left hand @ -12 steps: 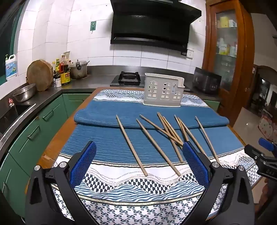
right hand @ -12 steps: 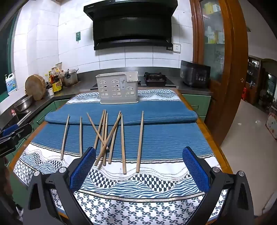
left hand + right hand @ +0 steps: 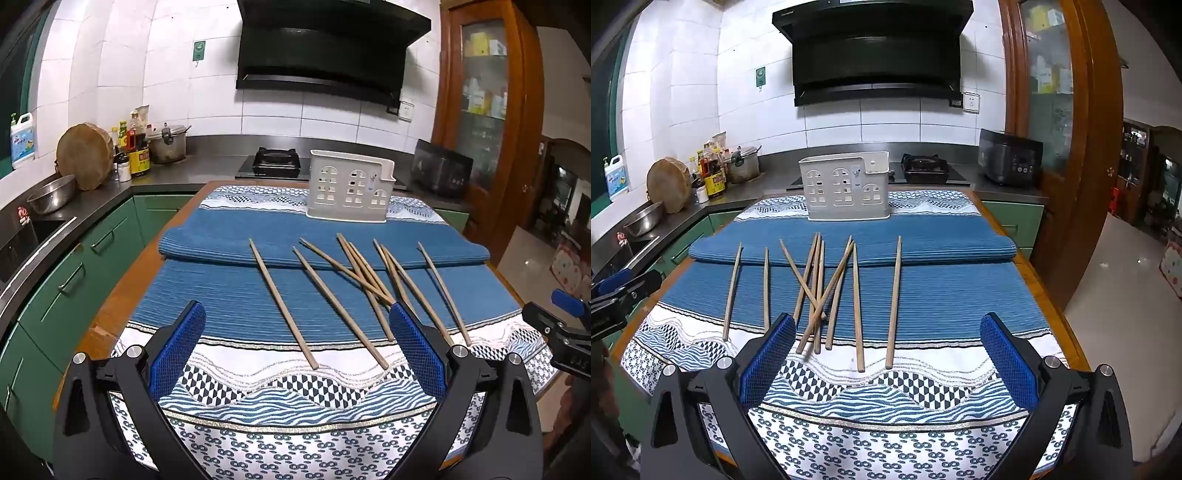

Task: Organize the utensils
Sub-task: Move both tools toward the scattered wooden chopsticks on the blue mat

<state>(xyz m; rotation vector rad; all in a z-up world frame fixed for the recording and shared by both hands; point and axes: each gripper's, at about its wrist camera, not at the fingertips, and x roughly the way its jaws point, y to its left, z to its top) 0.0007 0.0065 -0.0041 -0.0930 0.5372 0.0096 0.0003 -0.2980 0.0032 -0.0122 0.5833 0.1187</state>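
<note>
In the left wrist view, the left gripper [image 3: 297, 349] is hovering above the near end of the table with its blue pads [image 3: 177, 354] spread wide and nothing between them. Wooden chopsticks [image 3: 343, 291] are lying loose on the blue cloth [image 3: 207, 295], their far tips resting on a folded ridge of it; two are lying apart on the left of the spread, several are crossing each other in the middle, and one is lying alone on the right. A white holder [image 3: 351, 192] is standing upright at the far end of the table, well apart from the chopsticks. The right gripper [image 3: 565, 332] is showing at the right edge. In the right wrist view, the right gripper [image 3: 886, 350] is also hanging above the near end, jaws wide apart and empty. The chopsticks [image 3: 827, 288] are lying ahead of it on the cloth [image 3: 960, 295], a crossed cluster sitting just beyond its left pad [image 3: 768, 358], two singles lying to the left and two to the right. The holder [image 3: 846, 188] is standing beyond them at the far end, and the left gripper [image 3: 613, 295] is showing at the left edge.
</note>
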